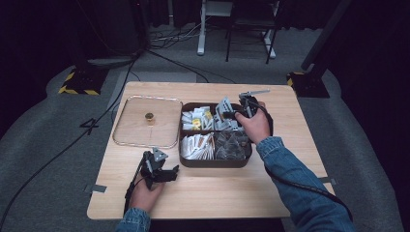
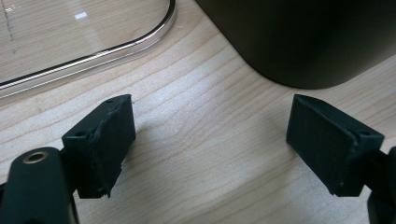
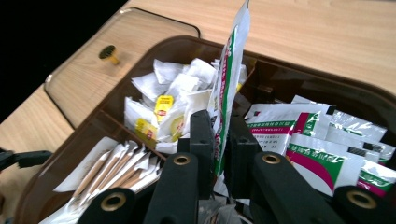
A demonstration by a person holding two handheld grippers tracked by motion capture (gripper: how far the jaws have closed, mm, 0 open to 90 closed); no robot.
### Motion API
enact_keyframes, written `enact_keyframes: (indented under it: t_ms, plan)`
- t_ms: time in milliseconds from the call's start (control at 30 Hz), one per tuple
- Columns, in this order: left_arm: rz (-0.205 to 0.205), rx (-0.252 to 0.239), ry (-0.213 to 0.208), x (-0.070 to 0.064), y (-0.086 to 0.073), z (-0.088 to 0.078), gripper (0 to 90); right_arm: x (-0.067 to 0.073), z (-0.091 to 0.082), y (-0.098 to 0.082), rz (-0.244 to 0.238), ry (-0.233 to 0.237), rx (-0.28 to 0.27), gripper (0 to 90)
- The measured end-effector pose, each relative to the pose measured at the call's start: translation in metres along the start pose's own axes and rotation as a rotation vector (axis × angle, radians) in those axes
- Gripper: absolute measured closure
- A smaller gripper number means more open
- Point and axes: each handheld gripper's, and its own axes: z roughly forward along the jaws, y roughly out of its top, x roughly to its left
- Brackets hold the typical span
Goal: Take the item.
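Right gripper (image 3: 219,154) clamped on one sachet (image 3: 229,79): flat foil-type packet, white with a green band and a red strip along the printed face, small lettering too fine to read. Held edge-on between the pads, standing upright, top corner pointing to 12 o'clock in the right gripper view. Slight bow along its length. In the high view the right gripper (image 1: 235,114) sits over the far right compartment of the box (image 1: 215,162), the sachet lifted above the pile.

More packets of the same kind (image 3: 322,154) lie flat in that compartment, at 3 o'clock from the jaws. Tea bags (image 3: 170,100) with yellow tags fill the far left compartment, at 10 o'clock. Paper-wrapped sticks (image 3: 116,170) lie in the near left compartment, at 8 o'clock.

Clear lid (image 1: 147,122) with a small knob lies on the table (image 1: 212,193) at 9 o'clock from the box.

Left gripper (image 2: 210,140) open, nothing between the pads, resting low over bare wood near the box's front left corner.
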Motion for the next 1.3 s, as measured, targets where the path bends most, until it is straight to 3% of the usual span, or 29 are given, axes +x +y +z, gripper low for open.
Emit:
enact_keyframes:
  t_ms: [367,700,867,1100,1300]
  plan:
    - [-0.002,-0.001,0.001,0.0,0.0,0.0,16.1,0.009,-0.044,-0.006,-0.047,0.051,-0.057,84.5]
    - [-0.002,0.0,0.001,0.0,0.0,0.0,16.0,0.007,-0.078,-0.018,-0.05,0.066,-0.094,84.5]
    - [-0.002,0.0,0.0,0.0,0.0,0.0,16.0,-0.001,-0.101,-0.024,-0.036,0.056,-0.117,84.5]
    - [-0.002,0.001,0.0,0.0,0.0,0.0,16.1,-0.01,-0.117,-0.035,-0.047,0.01,-0.103,84.4]
    - [-0.003,-0.001,0.001,0.0,0.0,0.0,16.1,-0.023,-0.131,-0.05,-0.015,-0.017,-0.1,84.4]
